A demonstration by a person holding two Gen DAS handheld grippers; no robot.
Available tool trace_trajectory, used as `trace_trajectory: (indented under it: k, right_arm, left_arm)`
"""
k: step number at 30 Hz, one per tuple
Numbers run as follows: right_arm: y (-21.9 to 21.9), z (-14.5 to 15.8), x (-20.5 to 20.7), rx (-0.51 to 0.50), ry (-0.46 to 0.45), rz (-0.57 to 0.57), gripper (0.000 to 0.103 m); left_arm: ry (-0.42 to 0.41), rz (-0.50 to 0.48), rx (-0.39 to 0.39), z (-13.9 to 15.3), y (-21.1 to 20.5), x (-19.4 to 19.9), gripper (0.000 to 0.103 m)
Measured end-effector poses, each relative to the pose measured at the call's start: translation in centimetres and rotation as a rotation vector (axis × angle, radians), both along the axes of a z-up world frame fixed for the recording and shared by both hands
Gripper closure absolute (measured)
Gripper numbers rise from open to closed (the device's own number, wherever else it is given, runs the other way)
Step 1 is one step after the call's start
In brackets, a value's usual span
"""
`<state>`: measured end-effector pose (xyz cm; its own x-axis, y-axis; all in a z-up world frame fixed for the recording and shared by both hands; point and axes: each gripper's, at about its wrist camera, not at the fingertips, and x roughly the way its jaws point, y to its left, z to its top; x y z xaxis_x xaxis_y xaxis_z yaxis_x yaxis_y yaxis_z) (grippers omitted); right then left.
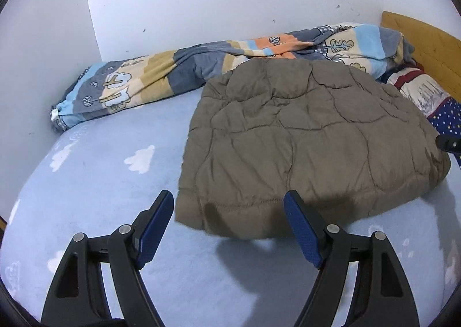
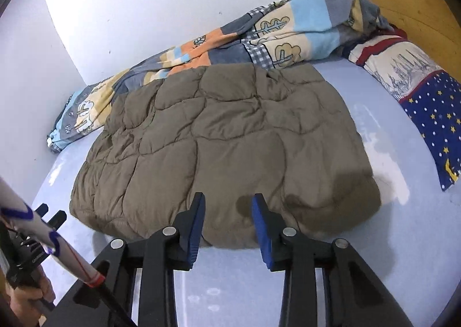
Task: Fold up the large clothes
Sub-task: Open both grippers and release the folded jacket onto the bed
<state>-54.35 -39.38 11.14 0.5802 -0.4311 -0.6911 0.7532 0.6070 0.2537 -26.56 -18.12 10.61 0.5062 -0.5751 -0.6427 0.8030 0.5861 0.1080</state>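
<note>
Olive quilted jacket [image 1: 311,137] folded, centre frame on blue sheet [image 1: 95,183]. Left gripper [image 1: 229,206] spread wide, empty; right gripper [image 2: 229,206] partly open, empty.

I see an olive-brown quilted jacket [image 2: 224,142] on a pale blue cloud-print sheet [image 1: 121,183], a tree-patterned patchwork blanket [image 1: 149,79], and a navy starred pillow [image 2: 432,114].

Black grippers [image 1: 229,203] [image 2: 228,206] w/ blue pads, silver rivets
</note>
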Motion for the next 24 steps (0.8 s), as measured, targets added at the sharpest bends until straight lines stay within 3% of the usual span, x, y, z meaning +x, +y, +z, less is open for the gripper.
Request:
trace_trajectory:
  k: [4, 7, 10, 12, 16, 20, 24]
  right_arm:
    - [-0.7, -0.6, 1.8, -0.032, 0.022, 0.000, 0.067]
    - [-1.1, -1.3, 2.9, -0.059, 0.048, 0.009, 0.067]
    - [-1.9, -2.9, 4.2, -0.040, 0.078, 0.022, 0.067]
    - [-2.4, -3.9, 4.8, -0.013, 0.099, 0.024, 0.067]
    - [-3.0, -5.1, 5.2, 0.020, 0.102, 0.027, 0.066]
    - [-3.1, -5.1, 5.1, 0.034, 0.111, 0.032, 0.066]
    - [-3.2, -3.6, 3.5, 0.072, 0.044, 0.016, 0.066]
  left_arm:
    - [-0.021, 0.010, -0.027, -0.4, -1.6, 0.8, 0.025]
    - [0.022, 0.012, 0.011, -1.6, -2.7, 1.9, 0.025]
    - [0.068, 0.046, 0.095, -3.5, -3.5, 3.2, 0.025]
    - [0.126, 0.052, 0.092, -4.3, -3.5, 4.1, 0.024]
    - [0.125, 0.058, 0.102, -4.5, -3.6, 4.1, 0.022]
    - [0.145, 0.068, 0.075, -3.6, -3.0, 4.2, 0.022]
    - [0.120, 0.120, -0.005, -1.4, -1.6, 5.0, 0.022]
